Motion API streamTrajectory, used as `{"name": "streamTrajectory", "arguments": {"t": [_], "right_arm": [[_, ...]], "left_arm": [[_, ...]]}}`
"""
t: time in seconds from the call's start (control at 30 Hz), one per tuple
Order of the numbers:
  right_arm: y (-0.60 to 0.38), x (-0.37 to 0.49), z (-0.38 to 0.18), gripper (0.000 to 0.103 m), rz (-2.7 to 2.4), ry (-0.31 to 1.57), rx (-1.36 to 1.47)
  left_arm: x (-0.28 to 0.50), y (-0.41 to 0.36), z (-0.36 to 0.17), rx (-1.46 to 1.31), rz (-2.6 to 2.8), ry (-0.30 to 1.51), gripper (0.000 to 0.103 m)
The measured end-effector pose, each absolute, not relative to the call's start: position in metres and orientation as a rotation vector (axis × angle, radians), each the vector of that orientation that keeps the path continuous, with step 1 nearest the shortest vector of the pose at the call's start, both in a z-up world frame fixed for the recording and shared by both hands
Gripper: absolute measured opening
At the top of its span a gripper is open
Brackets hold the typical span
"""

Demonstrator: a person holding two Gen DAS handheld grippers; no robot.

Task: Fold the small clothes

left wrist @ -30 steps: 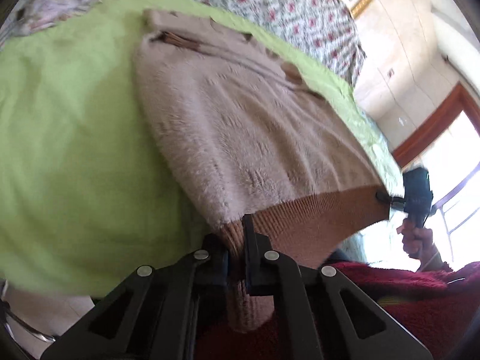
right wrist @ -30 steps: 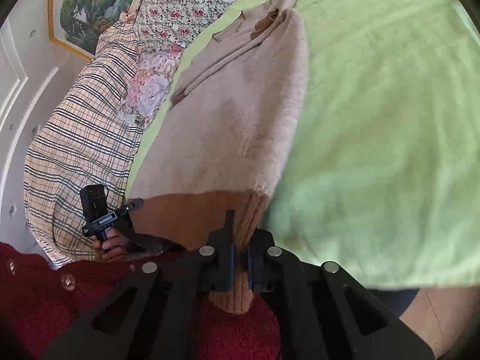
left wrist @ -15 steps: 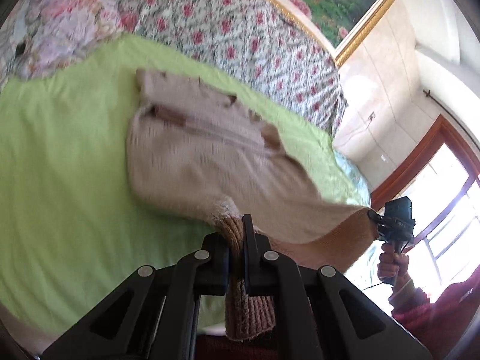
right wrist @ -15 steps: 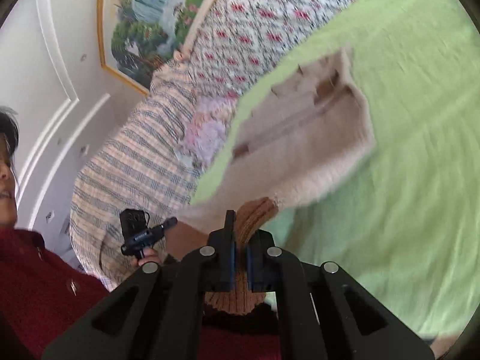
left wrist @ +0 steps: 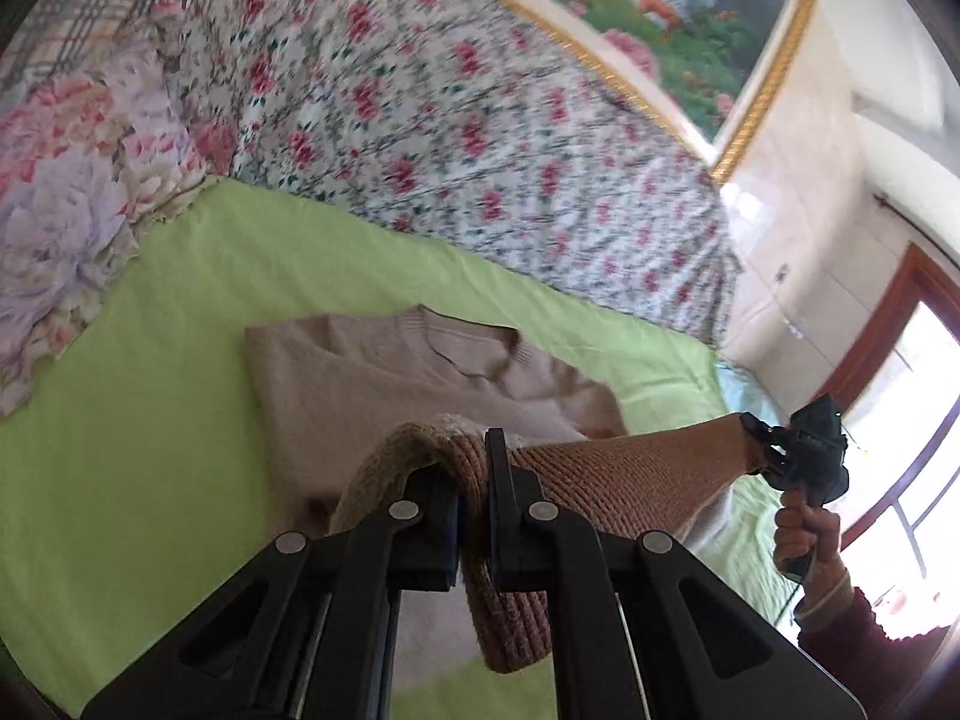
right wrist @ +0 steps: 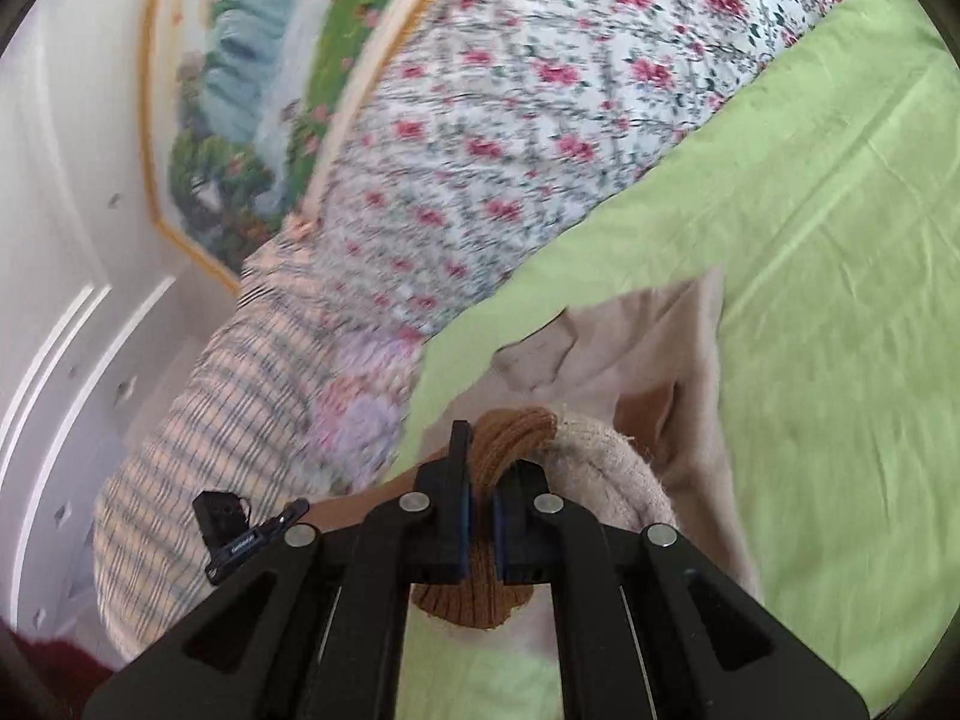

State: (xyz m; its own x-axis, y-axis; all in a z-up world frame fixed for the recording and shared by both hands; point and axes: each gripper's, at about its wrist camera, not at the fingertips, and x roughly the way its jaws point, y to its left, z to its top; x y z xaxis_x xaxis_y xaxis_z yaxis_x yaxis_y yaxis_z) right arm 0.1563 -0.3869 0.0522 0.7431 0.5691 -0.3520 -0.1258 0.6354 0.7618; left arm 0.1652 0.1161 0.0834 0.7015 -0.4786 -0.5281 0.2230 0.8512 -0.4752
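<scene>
A beige fuzzy sweater (left wrist: 360,378) lies on the green bed sheet (left wrist: 150,420), its collar toward the floral bedding. Its brown ribbed hem (left wrist: 630,468) is lifted off the bed and stretched between both grippers. My left gripper (left wrist: 474,480) is shut on one corner of the hem, which hangs down between the fingers. In the right wrist view my right gripper (right wrist: 480,480) is shut on the other hem corner (right wrist: 510,432), with the sweater (right wrist: 672,348) lying past it. The right gripper (left wrist: 774,450) also shows at the far end of the hem in the left wrist view, and the left gripper (right wrist: 294,510) in the right wrist view.
Floral bedding (left wrist: 420,120) is piled behind the sweater, with a plaid quilt (right wrist: 210,420) and a big-flower pillow (left wrist: 66,210) beside it. A gold-framed painting (left wrist: 690,12) hangs on the wall. A person's hand (left wrist: 804,534) and dark red sleeve hold the right gripper near a window (left wrist: 912,420).
Both grippers have risen and moved forward over the bed with the hem, carrying the lower half of the sweater up and toward its collar. The views now tilt higher, showing the wall and painting.
</scene>
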Motion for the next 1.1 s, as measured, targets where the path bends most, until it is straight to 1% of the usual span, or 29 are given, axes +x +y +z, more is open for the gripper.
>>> {"name": "streamTrajectory", "arguments": {"t": [0.2, 0.37, 0.47, 0.53, 0.57, 0.63, 0.67, 0.7, 0.73, 0.77, 0.8, 0.83, 0.93, 1.0, 1.1], "right_arm": [[-0.392, 0.241, 0.031, 0.006, 0.324, 0.708, 0.773], [-0.392, 0.283, 0.007, 0.006, 0.268, 0.772, 0.745], [-0.389, 0.299, -0.01, 0.006, 0.22, 0.821, 0.709], [-0.388, 0.306, -0.021, 0.009, 0.199, 0.851, 0.699], [-0.388, 0.308, -0.026, 0.009, 0.191, 0.865, 0.699], [-0.389, 0.308, -0.031, 0.01, 0.179, 0.883, 0.696], [-0.39, 0.304, -0.03, 0.01, 0.177, 0.88, 0.7], [-0.391, 0.3, -0.027, 0.013, 0.177, 0.873, 0.702], [-0.392, 0.293, -0.022, 0.019, 0.178, 0.855, 0.7], [-0.394, 0.283, -0.016, 0.024, 0.18, 0.831, 0.692], [-0.394, 0.272, -0.008, 0.032, 0.179, 0.8, 0.681], [-0.393, 0.261, 0.0, 0.034, 0.184, 0.773, 0.669], [-0.371, 0.235, 0.016, 0.034, 0.267, 0.742, 0.614], [-0.334, 0.23, 0.012, 0.034, 0.386, 0.812, 0.532], [-0.281, 0.231, -0.003, 0.034, 0.509, 0.929, 0.364]], "left_arm": [[0.244, 0.12, 0.051, -0.394, -0.331, 0.779, 0.005], [0.3, 0.127, 0.013, -0.418, -0.288, 0.862, 0.005], [0.32, 0.129, -0.013, -0.439, -0.273, 0.913, 0.006], [0.327, 0.129, -0.026, -0.446, -0.267, 0.937, 0.006], [0.33, 0.129, -0.034, -0.455, -0.266, 0.953, 0.01], [0.328, 0.13, -0.038, -0.473, -0.272, 0.966, 0.011], [0.324, 0.131, -0.038, -0.486, -0.28, 0.968, 0.015], [0.317, 0.132, -0.035, -0.493, -0.283, 0.964, 0.023], [0.309, 0.132, -0.032, -0.49, -0.281, 0.959, 0.028], [0.298, 0.131, -0.026, -0.481, -0.28, 0.949, 0.037], [0.284, 0.127, -0.019, -0.47, -0.297, 0.934, 0.043], [0.27, 0.119, -0.014, -0.453, -0.321, 0.928, 0.044], [0.24, 0.085, -0.006, -0.392, -0.412, 0.932, 0.045], [0.23, 0.055, -0.007, -0.341, -0.483, 0.952, 0.048], [0.234, 0.01, -0.017, -0.264, -0.557, 0.999, 0.048]]}}
